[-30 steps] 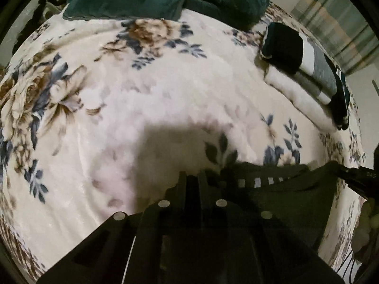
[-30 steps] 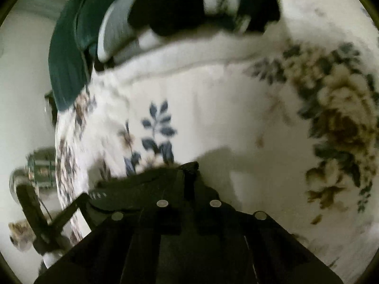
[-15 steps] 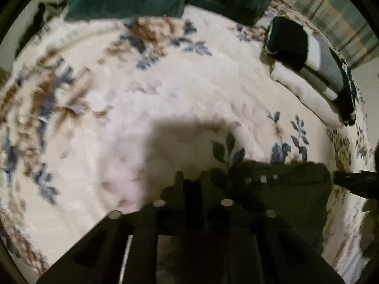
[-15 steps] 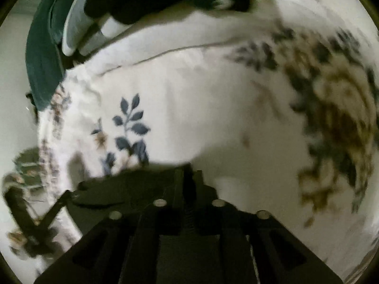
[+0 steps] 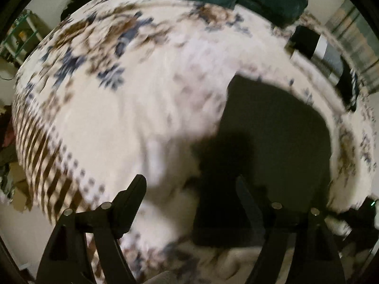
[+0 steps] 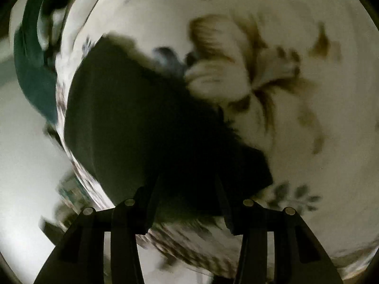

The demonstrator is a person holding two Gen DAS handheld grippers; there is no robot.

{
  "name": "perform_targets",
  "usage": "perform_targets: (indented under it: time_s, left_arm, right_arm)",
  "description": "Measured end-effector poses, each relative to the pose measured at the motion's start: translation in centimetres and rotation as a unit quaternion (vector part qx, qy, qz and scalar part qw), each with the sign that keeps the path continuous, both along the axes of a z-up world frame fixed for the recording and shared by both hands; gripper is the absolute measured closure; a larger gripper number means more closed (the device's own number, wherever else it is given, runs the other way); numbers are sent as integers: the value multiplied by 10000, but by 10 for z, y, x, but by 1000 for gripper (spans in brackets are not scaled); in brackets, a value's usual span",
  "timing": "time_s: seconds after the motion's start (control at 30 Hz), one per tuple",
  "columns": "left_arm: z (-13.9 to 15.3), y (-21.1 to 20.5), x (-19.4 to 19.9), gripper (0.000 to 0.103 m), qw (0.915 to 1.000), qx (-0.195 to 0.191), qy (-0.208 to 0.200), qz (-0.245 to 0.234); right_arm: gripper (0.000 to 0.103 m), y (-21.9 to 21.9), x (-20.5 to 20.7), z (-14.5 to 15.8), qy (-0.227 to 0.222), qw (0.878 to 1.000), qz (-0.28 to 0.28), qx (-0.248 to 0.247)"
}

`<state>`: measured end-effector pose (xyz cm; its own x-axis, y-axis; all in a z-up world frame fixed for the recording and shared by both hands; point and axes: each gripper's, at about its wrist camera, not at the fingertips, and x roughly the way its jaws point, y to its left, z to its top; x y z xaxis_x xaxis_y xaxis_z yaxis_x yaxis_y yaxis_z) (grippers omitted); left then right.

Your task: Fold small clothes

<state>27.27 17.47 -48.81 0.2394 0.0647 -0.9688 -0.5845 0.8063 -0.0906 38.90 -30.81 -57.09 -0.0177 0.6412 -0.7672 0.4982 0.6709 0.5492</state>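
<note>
Both tongs, clamped on the dark green folded cloth garment a sec before, were opening: left tongs & right tongs empty, garment flat on the cream floral plush bed blanket.

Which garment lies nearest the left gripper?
The plain dark garment, flat just ahead of the left gripper; the striped folded stack sits far back.

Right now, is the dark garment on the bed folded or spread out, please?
Folded: the dark garment lies as a compact block with straight edges on the floral blanket.
</note>
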Motion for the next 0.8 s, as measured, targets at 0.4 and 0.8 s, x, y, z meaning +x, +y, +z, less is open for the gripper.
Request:
perform_targets:
  time_s: [0.4,0.8]
  left_arm:
    - [-10,-16,-38,26,9995,13,328,-17]
    - [-16,-26,-49,26,9988,-166,430,160]
  right_arm:
    - [85,-37,-32,22,-27,9994,-219,-265]
    - [27,-12,-52,-45,589,9768,-1694,1167]
